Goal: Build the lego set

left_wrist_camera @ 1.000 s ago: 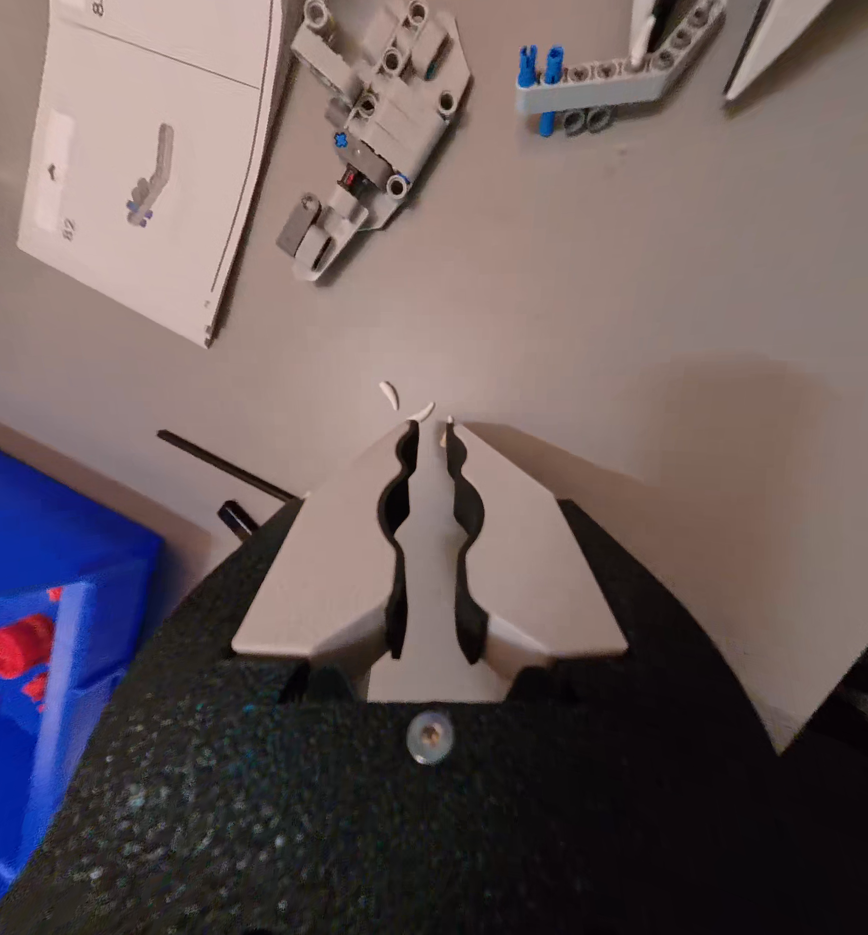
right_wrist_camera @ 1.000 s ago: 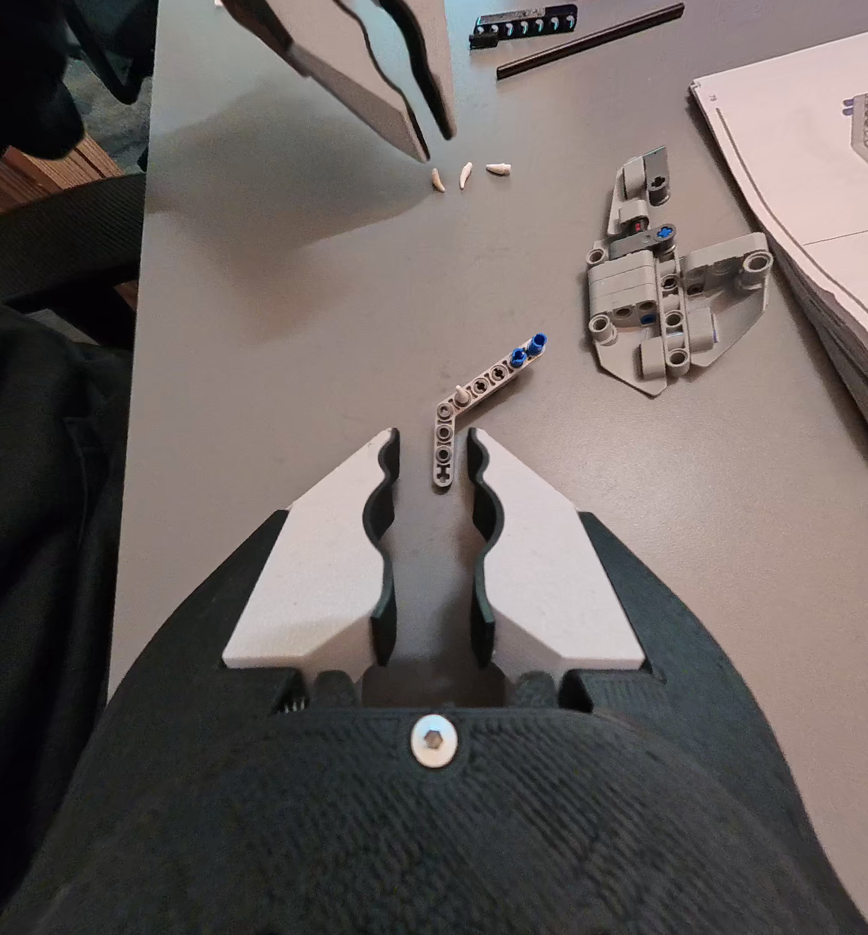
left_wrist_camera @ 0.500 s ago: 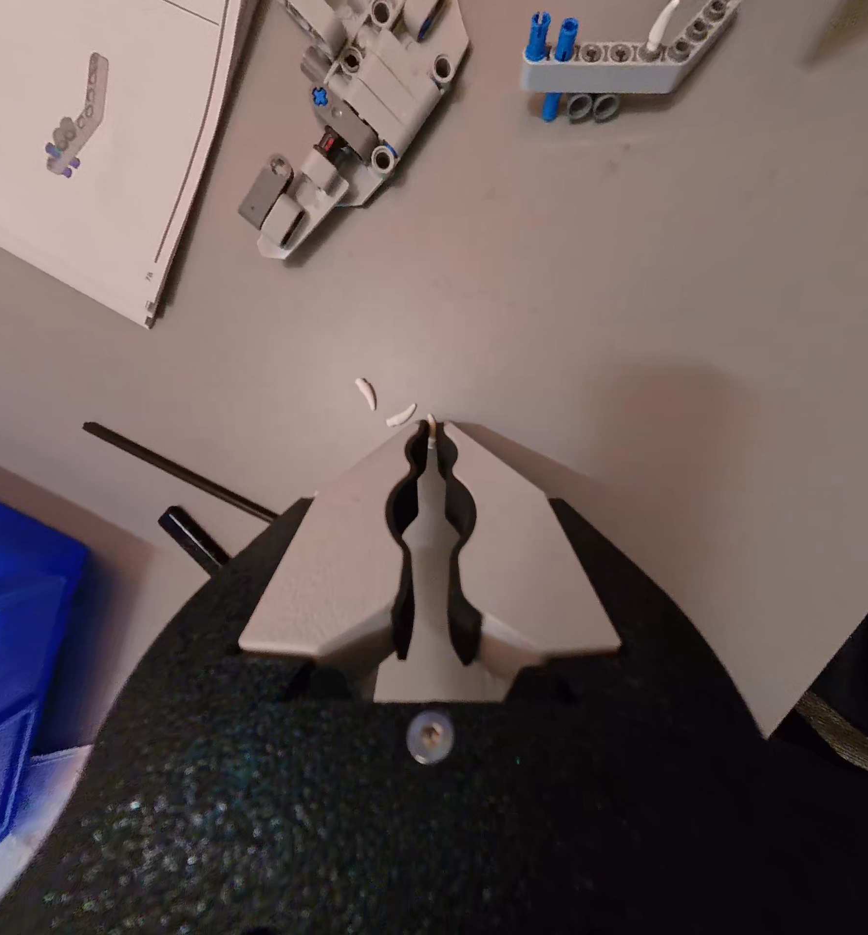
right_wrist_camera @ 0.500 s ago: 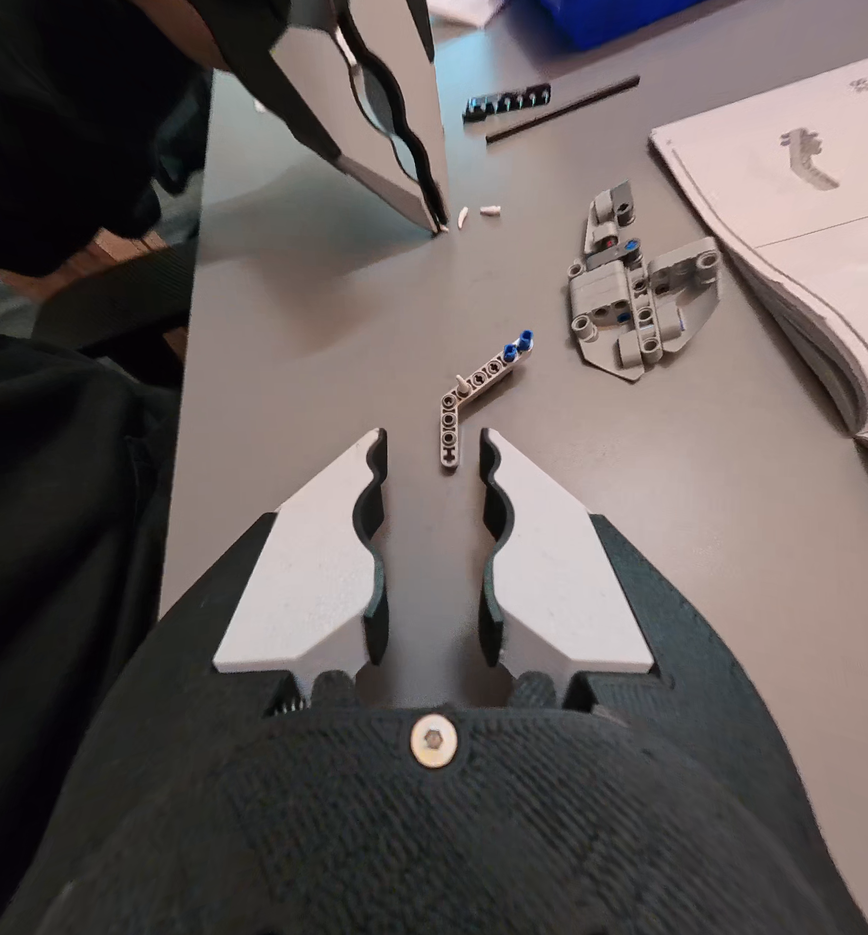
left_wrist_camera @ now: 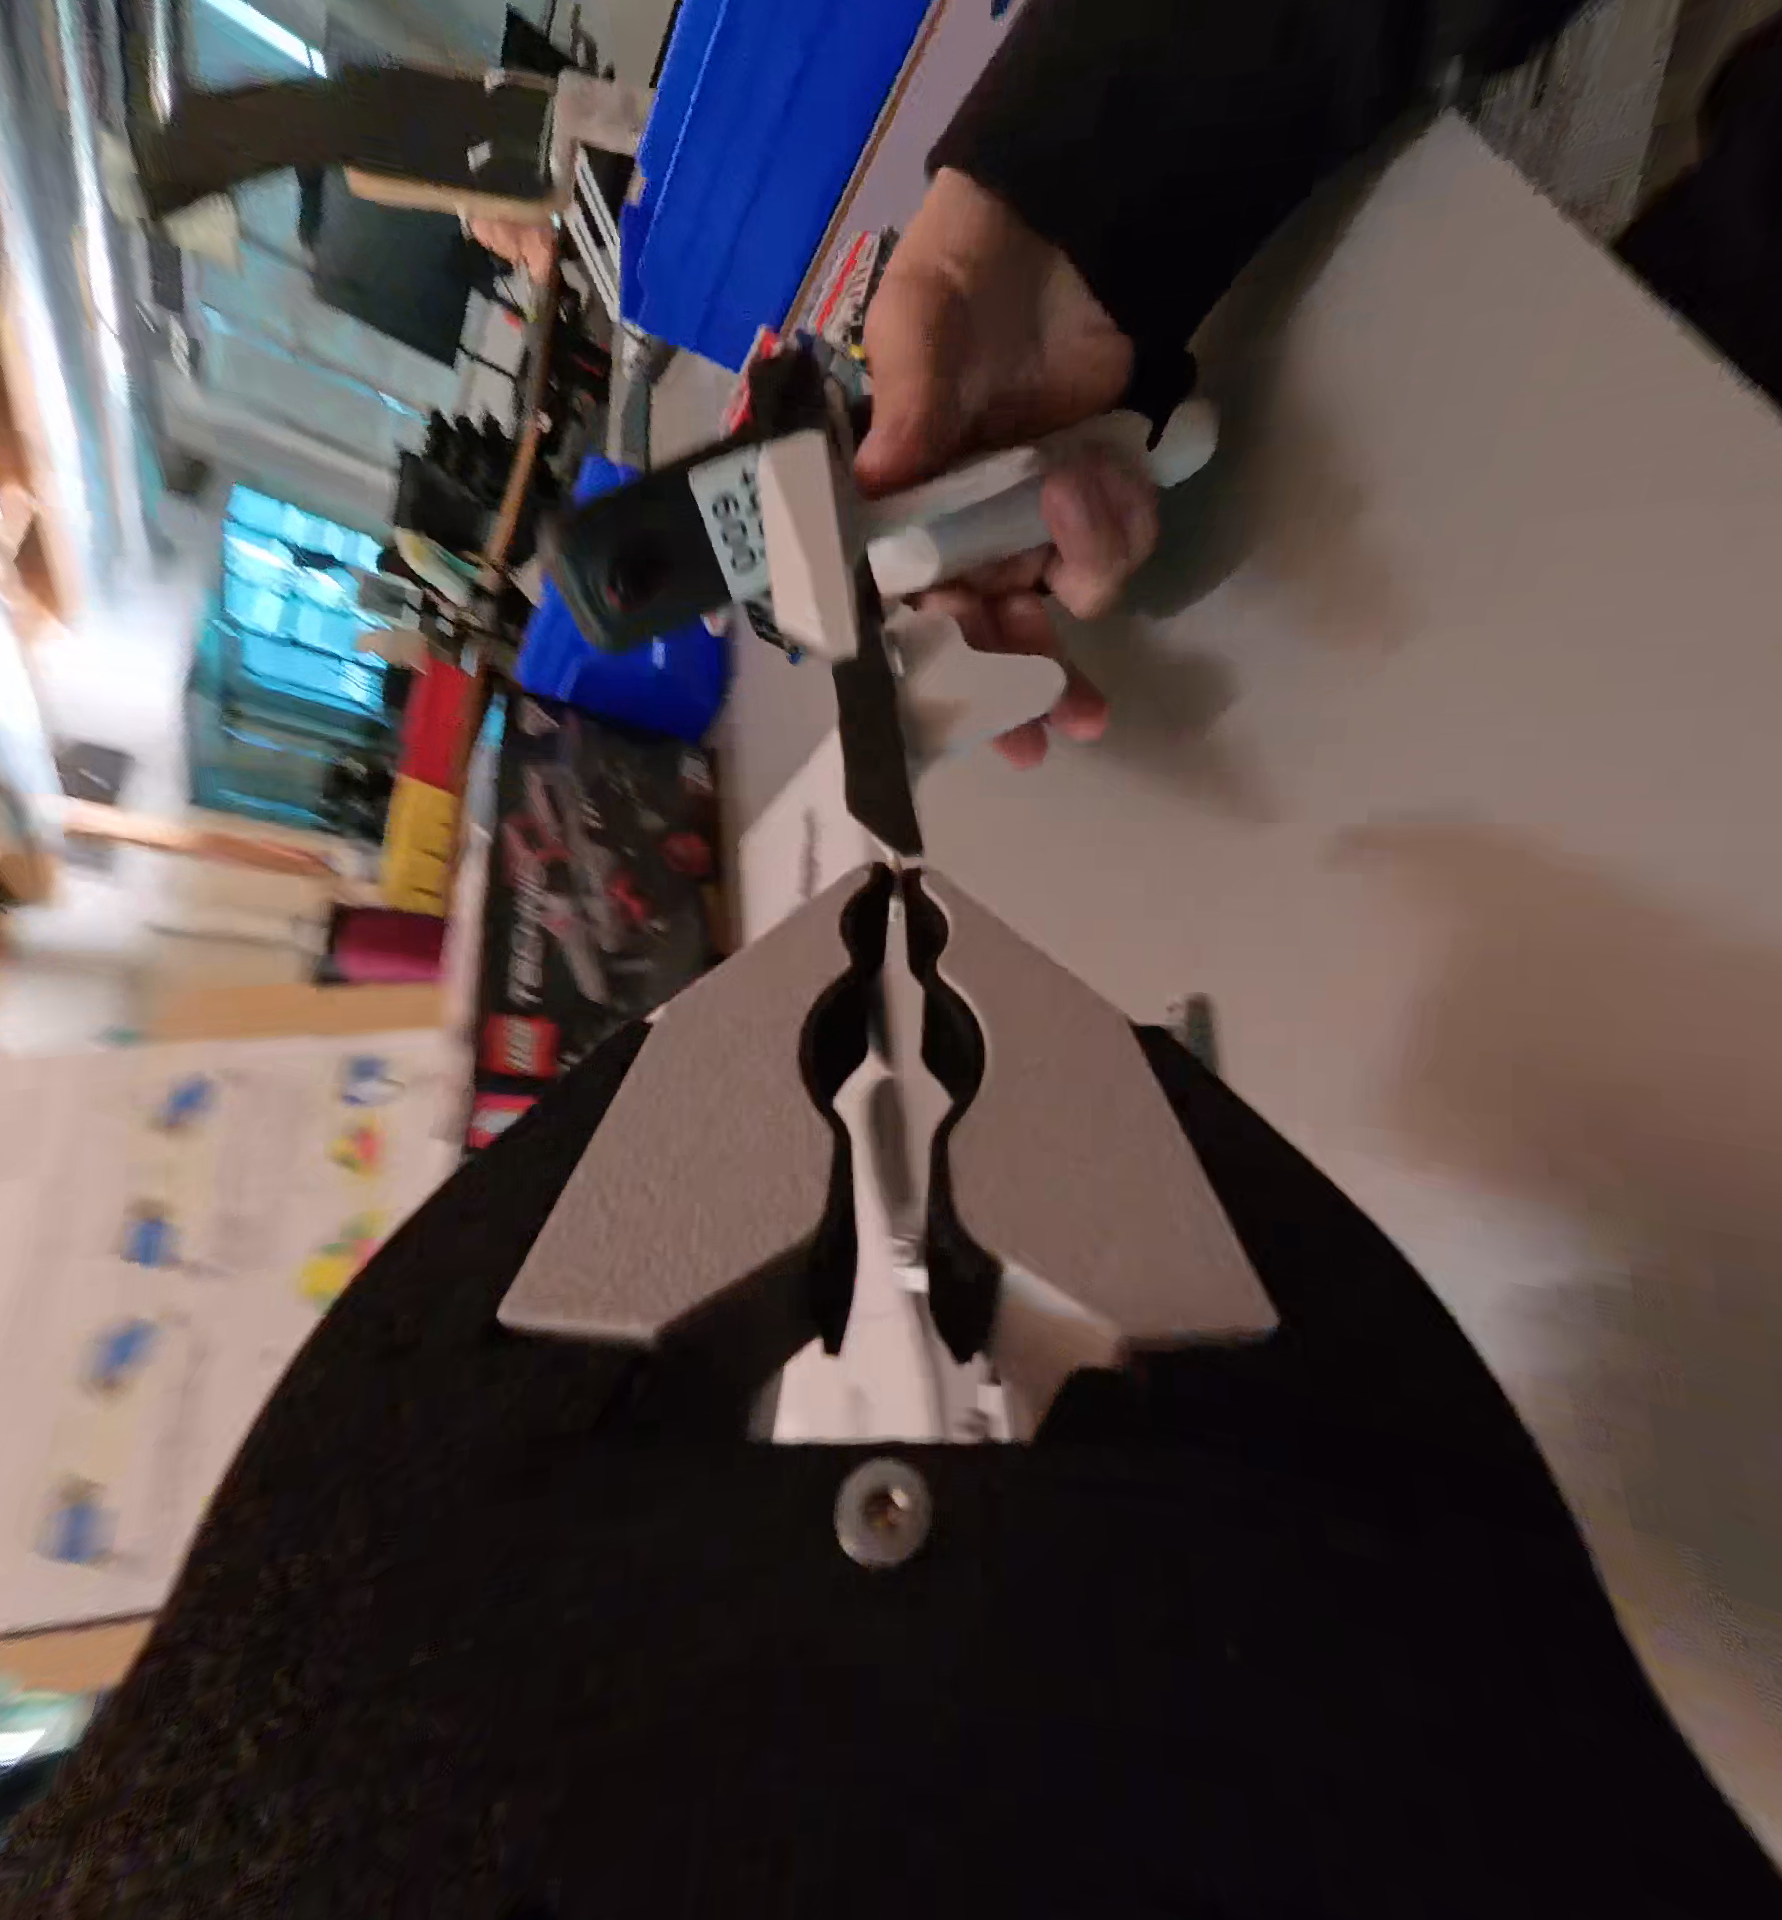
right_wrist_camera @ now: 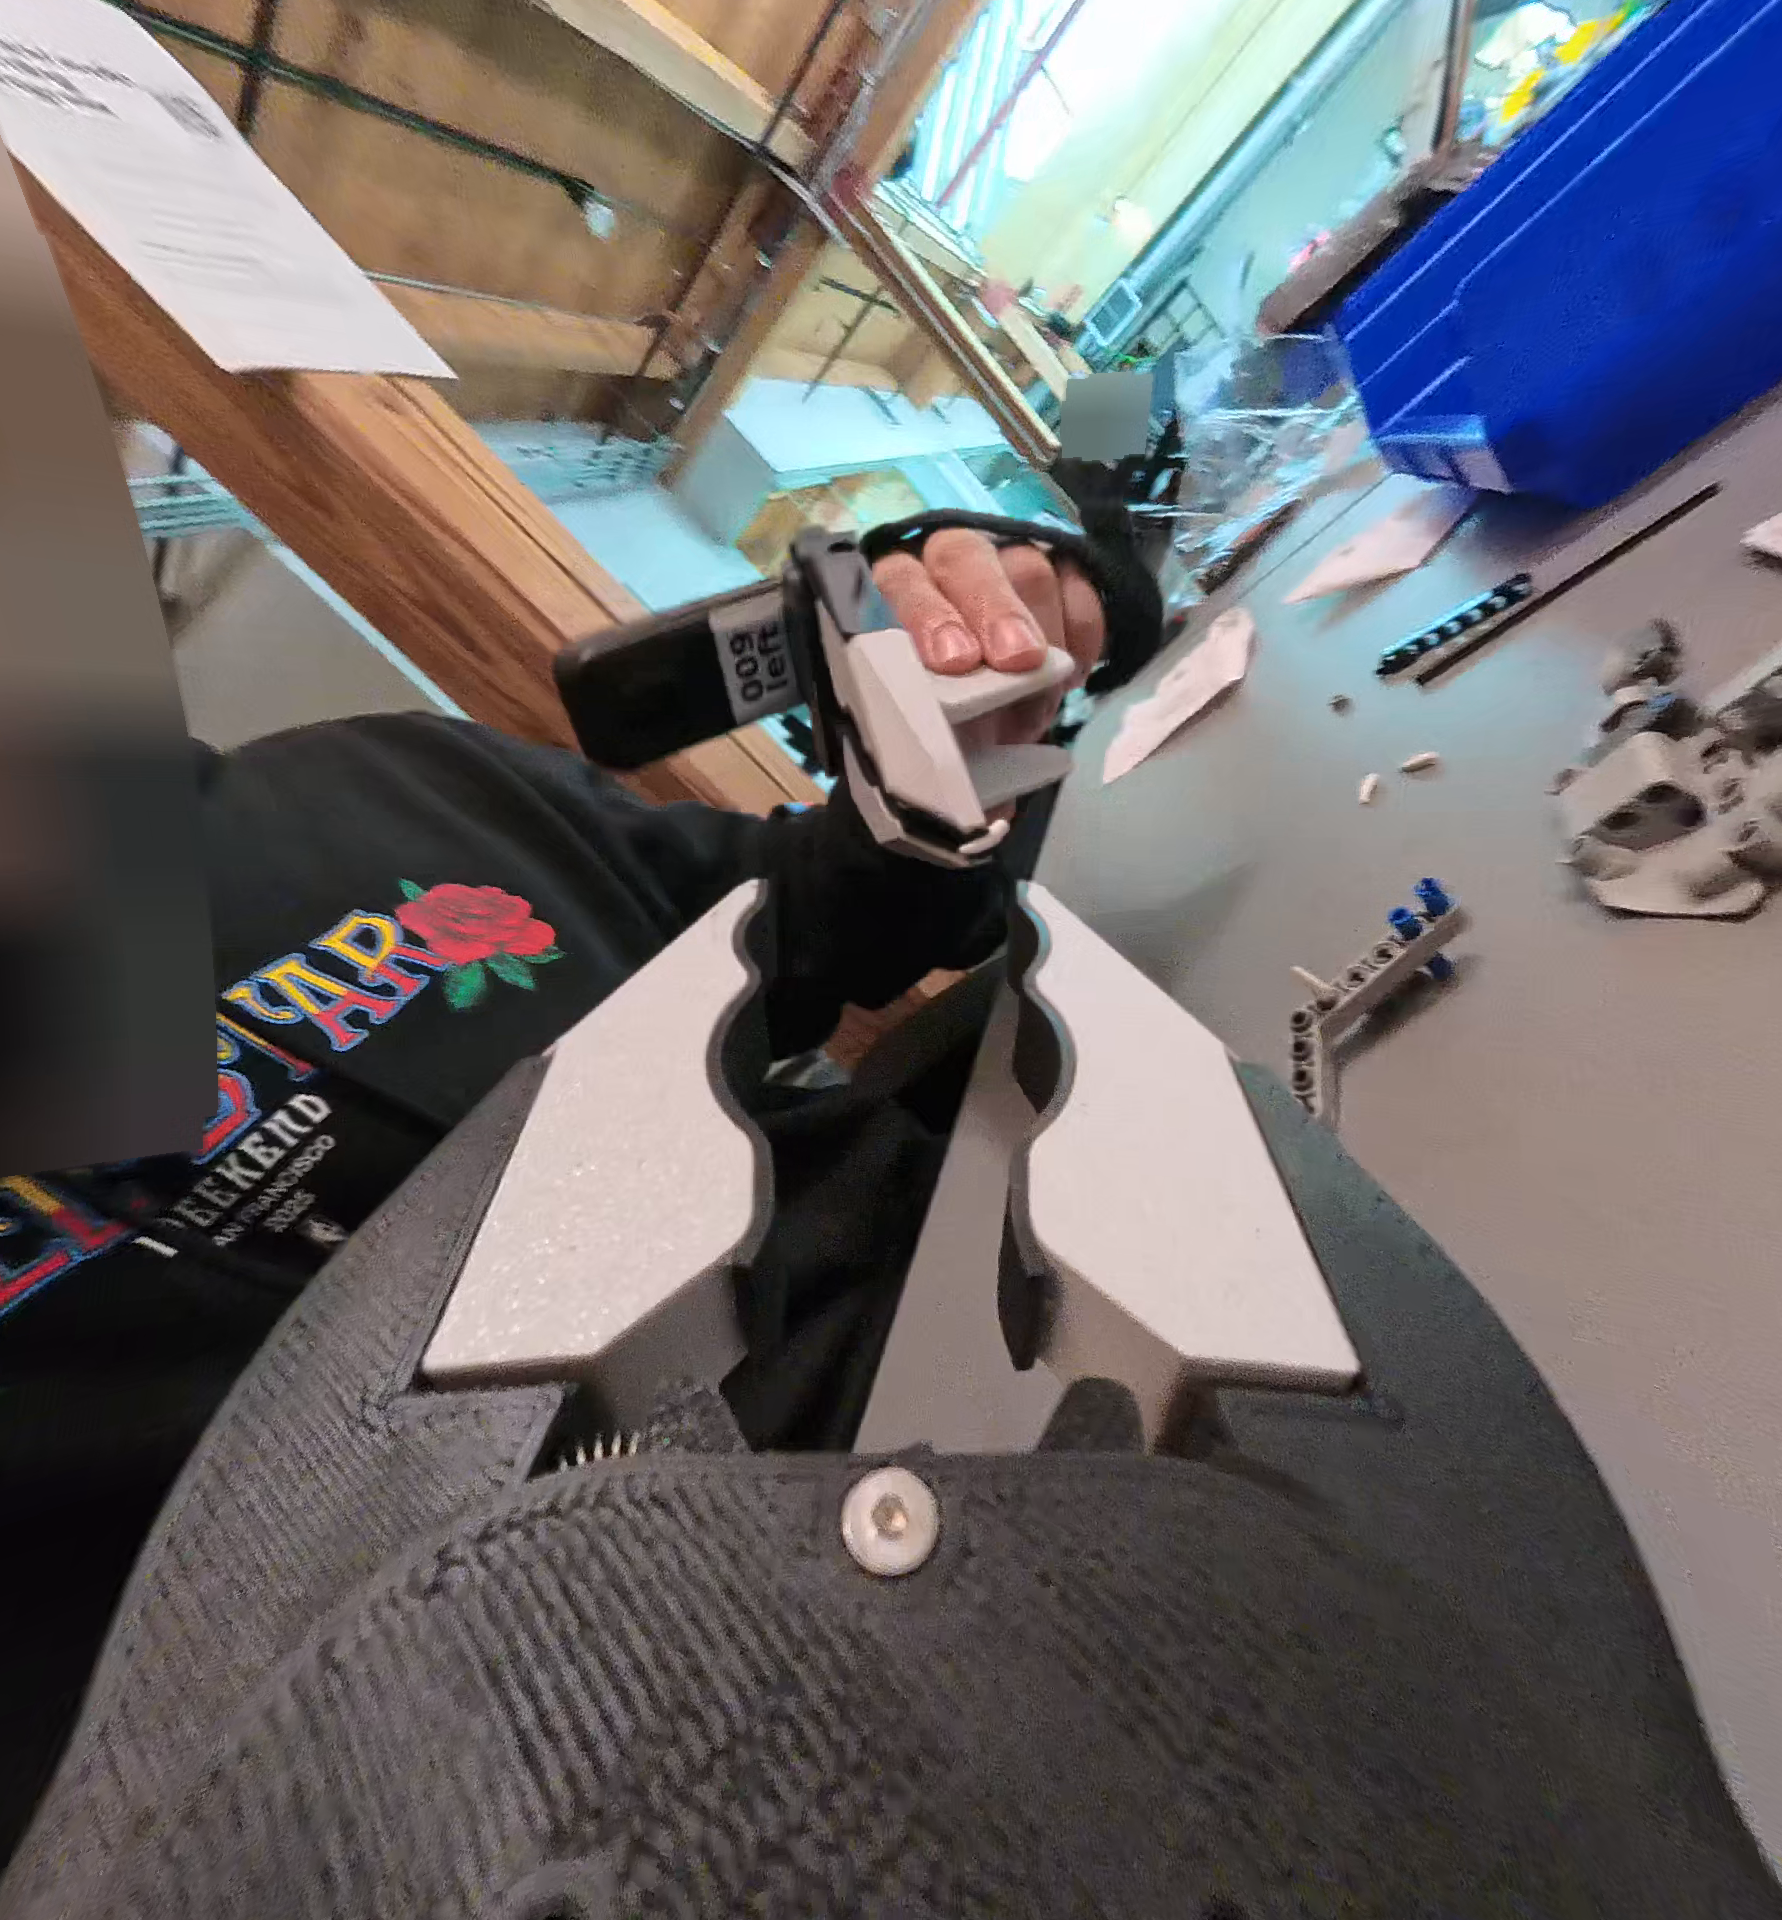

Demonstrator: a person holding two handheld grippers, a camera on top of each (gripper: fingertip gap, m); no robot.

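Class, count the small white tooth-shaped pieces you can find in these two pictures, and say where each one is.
3. Two white tooth pieces lie side by side on the grey table, one nearer, one beyond it. A third is pinched in the left gripper, lifted above the table. Others may be hidden.

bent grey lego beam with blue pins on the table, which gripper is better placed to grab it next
Right. The right gripper has open, empty jaws, and the bent grey beam with blue pins lies just beside it. The left gripper is lifted and shut on a small white tooth-shaped piece.

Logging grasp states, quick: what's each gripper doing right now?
Left gripper: shut on a small white tooth piece, lifted off the table.
Right gripper: open, holding nothing.
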